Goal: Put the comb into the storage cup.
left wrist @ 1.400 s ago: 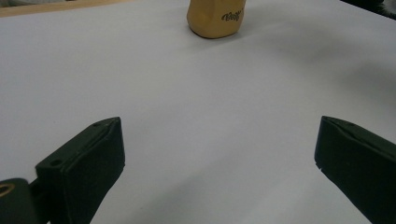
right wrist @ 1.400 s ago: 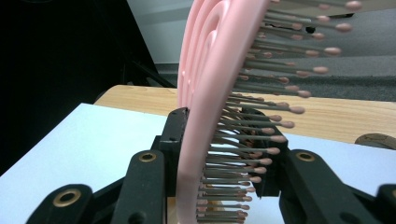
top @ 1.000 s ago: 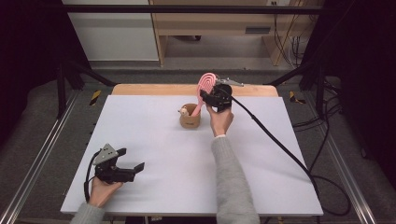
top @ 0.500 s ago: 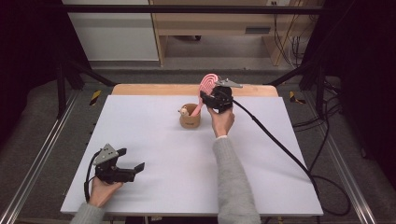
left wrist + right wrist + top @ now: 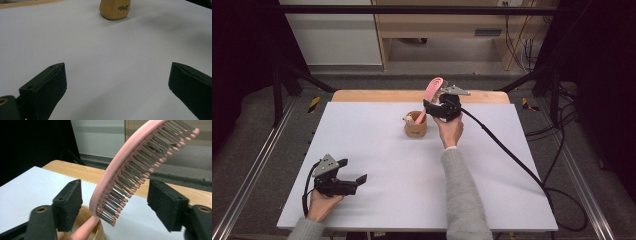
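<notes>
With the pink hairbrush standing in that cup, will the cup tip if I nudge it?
Probably. The pink hairbrush leans handle-down in the small cup and rises well above the rim, so it looks top-heavy. The cup seems light, likely to slide or topple. The right gripper has just been opening; its jaws stand clear of the brush.

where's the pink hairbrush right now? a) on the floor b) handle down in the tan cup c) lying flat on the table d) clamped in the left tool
b: the pink hairbrush stands with its handle down in the tan cup; the right tool has just been opening, and its jaws stand apart on either side of the brush head without pressing it.
</notes>
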`<action>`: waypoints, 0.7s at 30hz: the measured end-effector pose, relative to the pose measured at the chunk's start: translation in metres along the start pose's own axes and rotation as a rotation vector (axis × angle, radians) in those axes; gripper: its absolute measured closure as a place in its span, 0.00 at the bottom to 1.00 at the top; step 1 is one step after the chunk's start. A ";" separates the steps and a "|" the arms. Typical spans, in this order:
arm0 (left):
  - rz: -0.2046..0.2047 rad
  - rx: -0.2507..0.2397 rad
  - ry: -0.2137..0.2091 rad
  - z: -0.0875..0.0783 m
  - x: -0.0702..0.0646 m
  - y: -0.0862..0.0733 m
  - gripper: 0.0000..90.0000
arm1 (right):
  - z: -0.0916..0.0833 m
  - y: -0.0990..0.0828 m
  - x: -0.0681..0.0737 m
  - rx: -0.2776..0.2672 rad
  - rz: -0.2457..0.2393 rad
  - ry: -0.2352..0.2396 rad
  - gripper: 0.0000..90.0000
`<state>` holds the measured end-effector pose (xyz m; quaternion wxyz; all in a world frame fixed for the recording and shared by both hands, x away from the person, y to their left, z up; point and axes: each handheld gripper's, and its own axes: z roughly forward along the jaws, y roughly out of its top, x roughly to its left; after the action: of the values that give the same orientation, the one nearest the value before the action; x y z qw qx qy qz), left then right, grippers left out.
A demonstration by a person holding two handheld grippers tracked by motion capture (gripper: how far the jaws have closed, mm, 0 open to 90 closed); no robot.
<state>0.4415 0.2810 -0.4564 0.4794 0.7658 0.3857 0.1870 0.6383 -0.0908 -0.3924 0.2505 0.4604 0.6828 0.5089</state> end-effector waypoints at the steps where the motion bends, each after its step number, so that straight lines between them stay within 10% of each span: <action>1: 0.000 0.000 0.000 0.000 0.000 0.000 0.02 | 0.000 0.000 0.000 0.005 -0.004 -0.001 0.25; 21: 0.002 0.001 0.004 0.001 -0.001 0.000 0.02 | -0.020 -0.003 -0.001 -0.005 -0.024 0.021 0.01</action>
<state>0.4417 0.2801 -0.4566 0.4779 0.7662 0.3861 0.1887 0.6215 -0.1017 -0.3877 0.2509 0.4460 0.6896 0.5124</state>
